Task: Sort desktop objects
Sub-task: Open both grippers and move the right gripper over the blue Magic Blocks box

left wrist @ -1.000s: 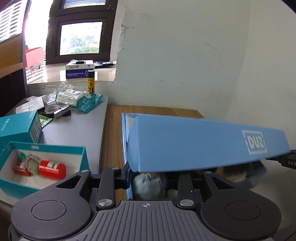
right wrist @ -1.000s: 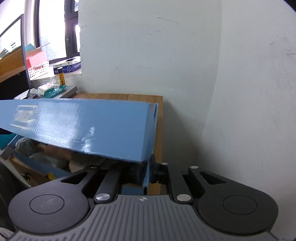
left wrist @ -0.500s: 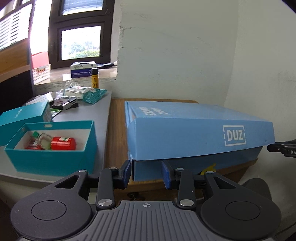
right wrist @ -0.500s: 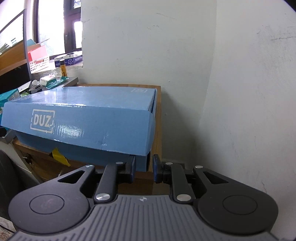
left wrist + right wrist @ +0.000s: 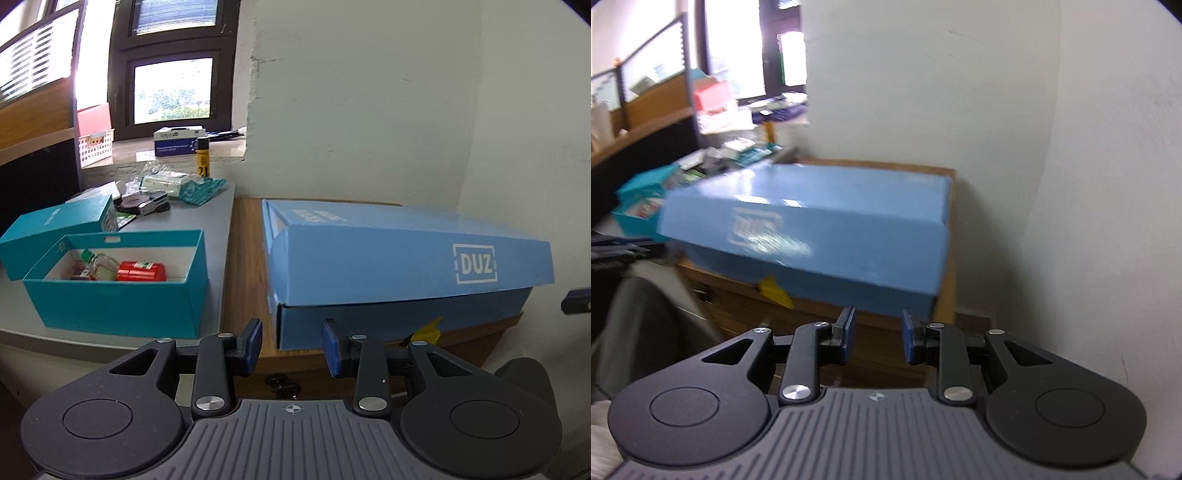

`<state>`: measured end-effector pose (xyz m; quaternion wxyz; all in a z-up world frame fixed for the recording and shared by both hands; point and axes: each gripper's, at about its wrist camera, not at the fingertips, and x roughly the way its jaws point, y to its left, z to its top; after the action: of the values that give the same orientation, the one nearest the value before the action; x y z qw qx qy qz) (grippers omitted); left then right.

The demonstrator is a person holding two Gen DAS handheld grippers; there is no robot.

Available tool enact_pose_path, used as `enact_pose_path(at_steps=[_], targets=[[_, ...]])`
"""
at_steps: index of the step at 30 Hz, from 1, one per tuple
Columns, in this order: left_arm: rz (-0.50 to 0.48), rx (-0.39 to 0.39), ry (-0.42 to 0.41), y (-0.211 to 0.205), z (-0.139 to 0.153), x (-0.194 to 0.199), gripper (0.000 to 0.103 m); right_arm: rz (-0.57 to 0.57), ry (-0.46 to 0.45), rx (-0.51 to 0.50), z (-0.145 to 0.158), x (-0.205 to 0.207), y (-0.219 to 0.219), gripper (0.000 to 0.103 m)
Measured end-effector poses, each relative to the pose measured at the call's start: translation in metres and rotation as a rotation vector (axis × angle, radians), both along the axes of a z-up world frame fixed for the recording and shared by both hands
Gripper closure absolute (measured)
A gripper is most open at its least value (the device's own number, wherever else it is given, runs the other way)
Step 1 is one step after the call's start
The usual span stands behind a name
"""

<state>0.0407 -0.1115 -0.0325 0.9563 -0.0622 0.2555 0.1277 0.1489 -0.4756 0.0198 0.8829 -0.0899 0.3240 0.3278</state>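
Note:
A large blue box marked DUZ (image 5: 402, 266) (image 5: 827, 229) lies on a wooden cabinet top (image 5: 245, 258) with its lid down. My left gripper (image 5: 291, 343) stands open in front of the box's near left corner, apart from it, with nothing between its fingers. My right gripper (image 5: 875, 334) is open too, drawn back from the box's right front corner. A teal open box (image 5: 118, 284) on the grey desk holds a red canister (image 5: 142, 271) and a small green-capped bottle (image 5: 98, 264).
A teal lid (image 5: 55, 229) lies behind the open box. Packets, a stapler (image 5: 149, 201) and a yellow tube (image 5: 202, 160) crowd the desk's far end under a window. White walls close in behind and to the right. A yellow tab (image 5: 775, 291) sticks out under the blue box.
The blue box's lid came down from raised to closed. Both grippers let go of it, opened and pulled back from the box; the right view has swung left.

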Motion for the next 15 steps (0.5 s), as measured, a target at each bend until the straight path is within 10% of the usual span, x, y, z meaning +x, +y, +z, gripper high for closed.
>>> enact_pose_path(at_steps=[15], targets=[[-0.013,0.067,0.016,0.001,-0.009,0.021,0.065,0.125,-0.035,0.055,0.047,0.057,0.074,0.072]])
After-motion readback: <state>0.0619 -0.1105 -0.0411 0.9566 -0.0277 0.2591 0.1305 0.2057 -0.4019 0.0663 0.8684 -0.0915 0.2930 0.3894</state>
